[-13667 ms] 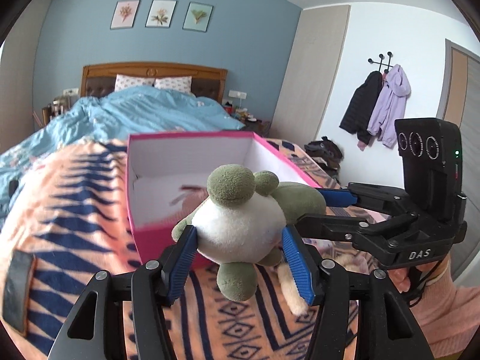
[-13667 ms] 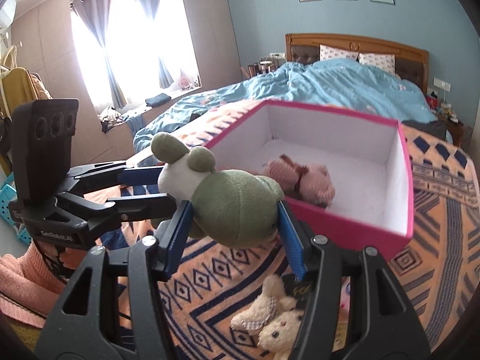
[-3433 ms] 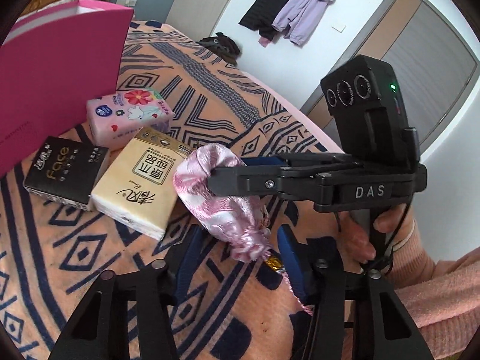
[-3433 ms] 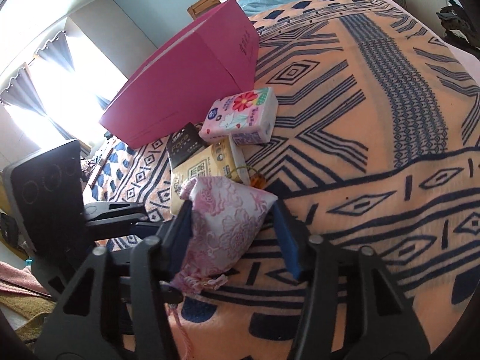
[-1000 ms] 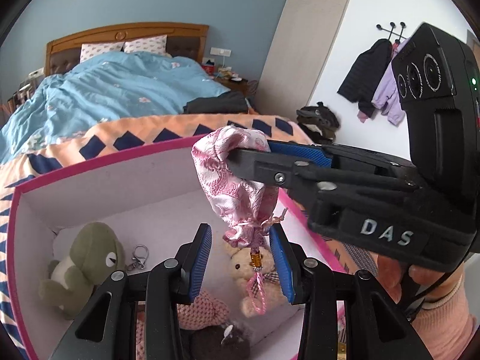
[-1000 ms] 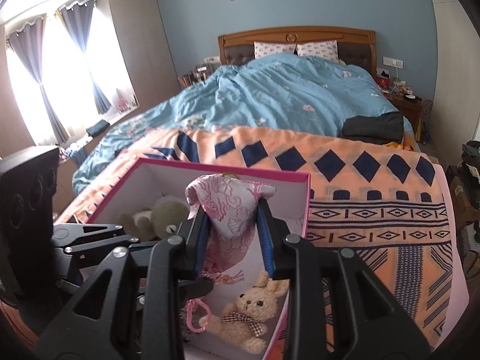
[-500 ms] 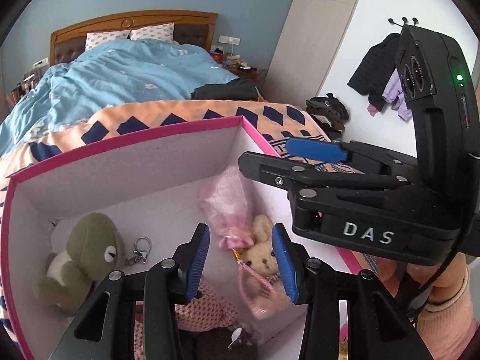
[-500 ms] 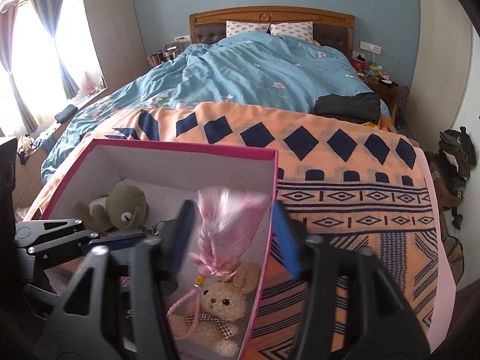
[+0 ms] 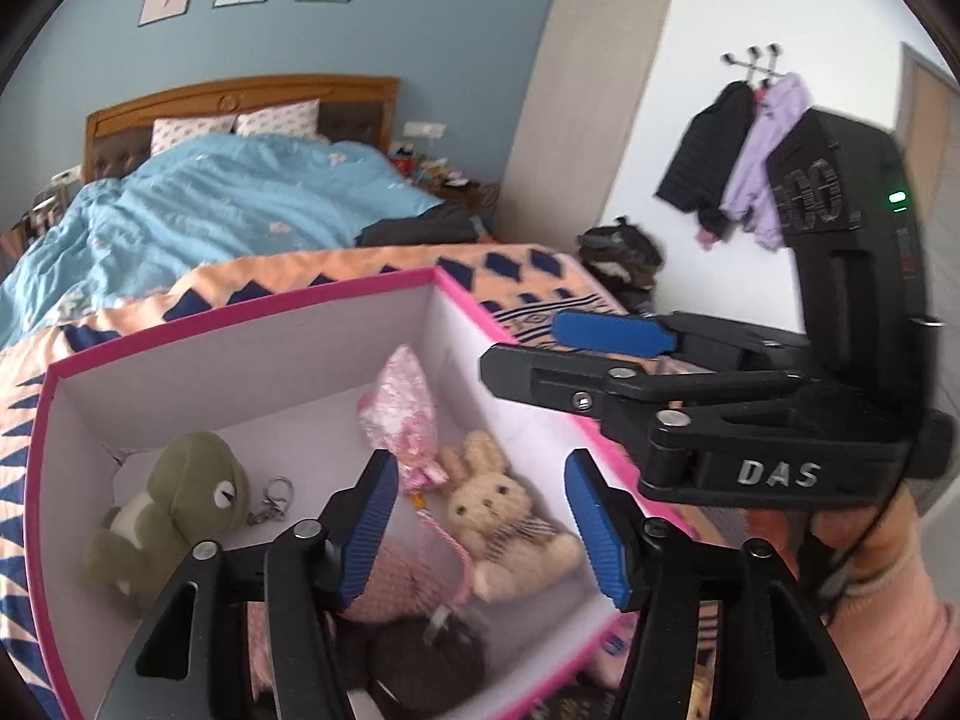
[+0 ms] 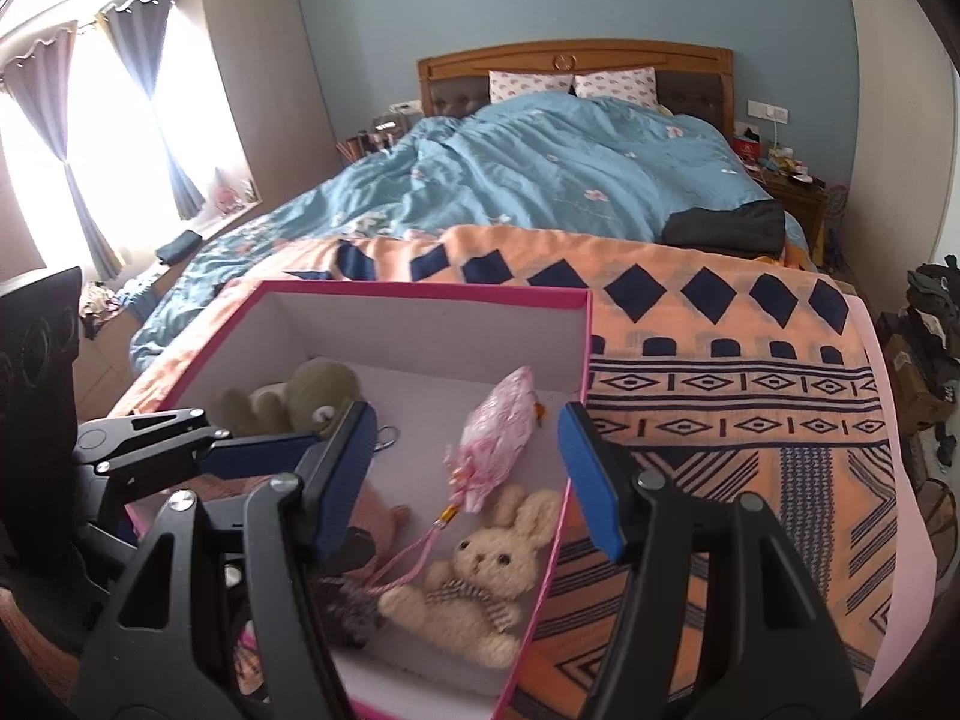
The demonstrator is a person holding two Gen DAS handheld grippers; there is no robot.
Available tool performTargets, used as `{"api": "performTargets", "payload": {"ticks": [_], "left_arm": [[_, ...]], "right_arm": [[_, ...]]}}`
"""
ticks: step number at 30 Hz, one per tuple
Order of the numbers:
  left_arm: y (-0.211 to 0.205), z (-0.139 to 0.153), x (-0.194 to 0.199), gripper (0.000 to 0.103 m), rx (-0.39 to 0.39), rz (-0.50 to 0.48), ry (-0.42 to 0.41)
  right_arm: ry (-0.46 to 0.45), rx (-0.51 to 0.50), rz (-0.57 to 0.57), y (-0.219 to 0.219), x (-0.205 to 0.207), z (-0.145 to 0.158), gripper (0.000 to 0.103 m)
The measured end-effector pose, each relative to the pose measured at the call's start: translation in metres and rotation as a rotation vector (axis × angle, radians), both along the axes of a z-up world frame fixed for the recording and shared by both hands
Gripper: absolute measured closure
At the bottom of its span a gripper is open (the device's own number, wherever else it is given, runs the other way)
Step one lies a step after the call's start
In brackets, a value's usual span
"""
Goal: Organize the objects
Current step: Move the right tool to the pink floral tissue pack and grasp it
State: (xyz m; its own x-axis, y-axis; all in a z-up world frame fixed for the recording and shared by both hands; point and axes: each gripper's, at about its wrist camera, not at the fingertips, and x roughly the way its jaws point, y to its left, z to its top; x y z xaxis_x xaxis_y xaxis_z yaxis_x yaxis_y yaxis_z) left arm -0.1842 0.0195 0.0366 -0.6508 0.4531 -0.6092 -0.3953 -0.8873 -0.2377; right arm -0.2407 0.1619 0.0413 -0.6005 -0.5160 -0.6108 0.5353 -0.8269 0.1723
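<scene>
The pink satin pouch lies inside the pink box, leaning on its right wall; it also shows in the right wrist view. Beside it lie a beige bunny, a green frog plush and a keyring. My left gripper is open and empty above the box. My right gripper is open and empty above the box, and shows at the right of the left wrist view.
The box stands on an orange and navy patterned blanket on the bed. A blue duvet covers the far half. Coats hang on the wall at the right. A window with curtains is at the left.
My right gripper opened and let go of the pink pouch, which dropped into the box next to the bunny. Both grippers now stand wider open and a little higher.
</scene>
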Motion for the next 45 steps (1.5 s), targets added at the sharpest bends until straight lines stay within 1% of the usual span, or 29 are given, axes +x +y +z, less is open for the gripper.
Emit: {"api": "performTargets", "payload": {"ticks": [2, 8, 11, 14, 17, 19, 22, 25, 28, 30, 33, 39, 41, 45], "left_arm": [[0.000, 0.002, 0.013, 0.041, 0.028, -0.034, 0.013], [0.002, 0.007, 0.060, 0.041, 0.054, -0.112, 0.072], [0.006, 0.007, 0.083, 0.039, 0.043, -0.144, 0.108], [0.010, 0.001, 0.101, 0.037, 0.036, -0.182, 0.116], [0.016, -0.013, 0.112, 0.037, 0.027, -0.202, 0.097], [0.018, -0.023, 0.114, 0.037, 0.023, -0.206, 0.068], [0.020, -0.045, 0.112, 0.037, 0.011, -0.188, 0.004], [0.023, -0.065, 0.107, 0.037, -0.014, -0.161, -0.064], [0.029, -0.081, 0.102, 0.037, -0.068, -0.132, -0.099], [0.031, -0.089, 0.096, 0.037, -0.082, -0.124, -0.125], [0.039, -0.097, 0.089, 0.037, -0.134, -0.121, -0.137], [0.053, -0.103, 0.089, 0.037, -0.207, -0.144, -0.131], [0.054, -0.107, 0.087, 0.036, -0.226, -0.139, -0.140], [0.046, -0.108, 0.088, 0.034, -0.233, -0.108, -0.137]], "right_arm": [[0.005, -0.011, 0.021, 0.002, 0.008, 0.001, 0.038], [0.010, -0.059, 0.060, 0.021, 0.044, 0.001, 0.038], [0.019, -0.085, 0.079, 0.036, 0.067, 0.000, 0.038], [0.015, -0.098, 0.083, 0.052, 0.092, -0.005, 0.037], [-0.002, -0.103, 0.078, 0.064, 0.107, -0.015, 0.037], [-0.027, -0.089, 0.059, 0.070, 0.116, -0.028, 0.037], [-0.070, -0.069, 0.038, 0.075, 0.125, -0.048, 0.037], [-0.131, -0.059, 0.010, 0.080, 0.124, -0.072, 0.037], [-0.185, -0.052, -0.024, 0.085, 0.120, -0.090, 0.037], [-0.203, -0.037, -0.047, 0.086, 0.117, -0.098, 0.037], [-0.233, -0.027, -0.078, 0.088, 0.112, -0.110, 0.037], [-0.260, -0.035, -0.082, 0.088, 0.110, -0.120, 0.037], [-0.261, -0.028, -0.085, 0.086, 0.109, -0.123, 0.037], [-0.269, -0.037, -0.077, 0.084, 0.106, -0.127, 0.038]]}}
